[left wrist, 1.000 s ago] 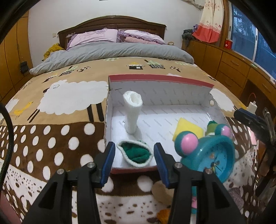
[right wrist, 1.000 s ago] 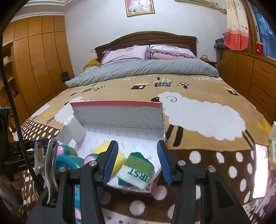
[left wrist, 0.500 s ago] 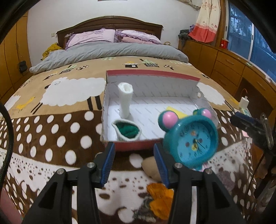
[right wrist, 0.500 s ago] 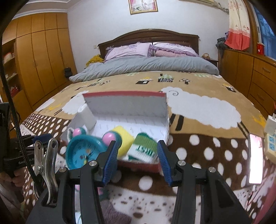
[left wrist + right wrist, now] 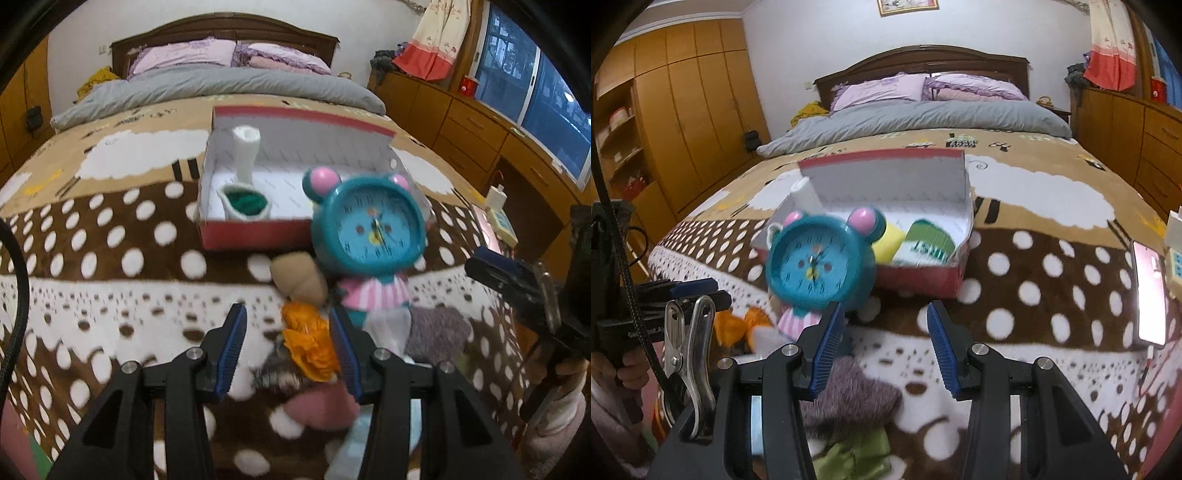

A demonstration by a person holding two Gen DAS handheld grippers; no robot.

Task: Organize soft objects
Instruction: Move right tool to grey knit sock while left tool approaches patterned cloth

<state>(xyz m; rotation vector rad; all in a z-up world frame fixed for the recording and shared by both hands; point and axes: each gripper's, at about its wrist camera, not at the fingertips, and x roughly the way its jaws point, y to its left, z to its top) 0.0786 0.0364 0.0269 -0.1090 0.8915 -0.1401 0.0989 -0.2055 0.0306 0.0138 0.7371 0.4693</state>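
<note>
Left wrist view: since a second ago the red-rimmed box [image 5: 255, 236] has dropped farther off, and a heap of soft things, then mostly hidden, now lies in front of it. The left gripper [image 5: 287, 349] stands partly open and empty, jaws either side of one orange cloth [image 5: 310, 345]. Counted: one teal clock [image 5: 369, 229] just in front of the box, one tan piece [image 5: 301, 277], one purple knit [image 5: 437, 328], one pink piece [image 5: 317, 408]. In the box: one white roll [image 5: 245, 155], upright, and one green sock [image 5: 245, 203].

Right wrist view: the box [image 5: 923, 278] has likewise receded. The right gripper [image 5: 884, 347] gapes, empty, over the blanket [image 5: 1034, 295] in front of the box. One purple knit [image 5: 849, 391] and one green cloth [image 5: 855, 452] lie nearest; in the box, one yellow piece [image 5: 888, 242] and one striped sock [image 5: 929, 245].
</note>
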